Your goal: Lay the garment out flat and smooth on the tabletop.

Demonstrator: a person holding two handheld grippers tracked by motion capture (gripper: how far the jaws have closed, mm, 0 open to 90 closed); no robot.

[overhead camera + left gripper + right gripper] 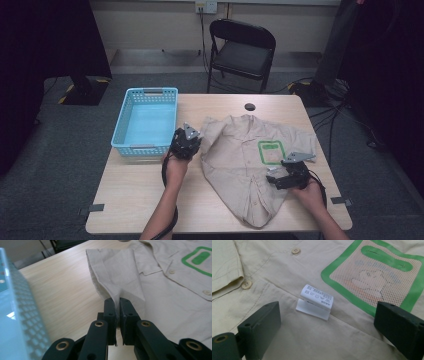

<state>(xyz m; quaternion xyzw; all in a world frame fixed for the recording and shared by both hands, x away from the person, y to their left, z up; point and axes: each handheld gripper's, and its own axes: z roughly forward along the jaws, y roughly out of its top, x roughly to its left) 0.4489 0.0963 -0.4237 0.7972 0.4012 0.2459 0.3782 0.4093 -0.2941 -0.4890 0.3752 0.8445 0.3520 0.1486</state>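
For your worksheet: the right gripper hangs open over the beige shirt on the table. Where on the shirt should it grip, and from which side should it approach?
Probably the shirt's right side edge, below the green mesh pocket. The right gripper, jaws wide apart, sits over flat cloth near the care label, which offers nothing to pinch. Coming in low from the table's right would slip one jaw under that edge, mirroring the left gripper, shut on the sleeve.

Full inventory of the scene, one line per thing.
shirt: 1, beige, spread on the table's right half
pocket patch: 1, green-edged mesh, on the shirt front
care label: 1, white, on the shirt
basket: 1, light blue, table's left
table: 1, light wood
folding chair: 1, black, behind the table
left tool: 1, black, shut on the shirt's sleeve
right tool: 1, black, open over the shirt by the label
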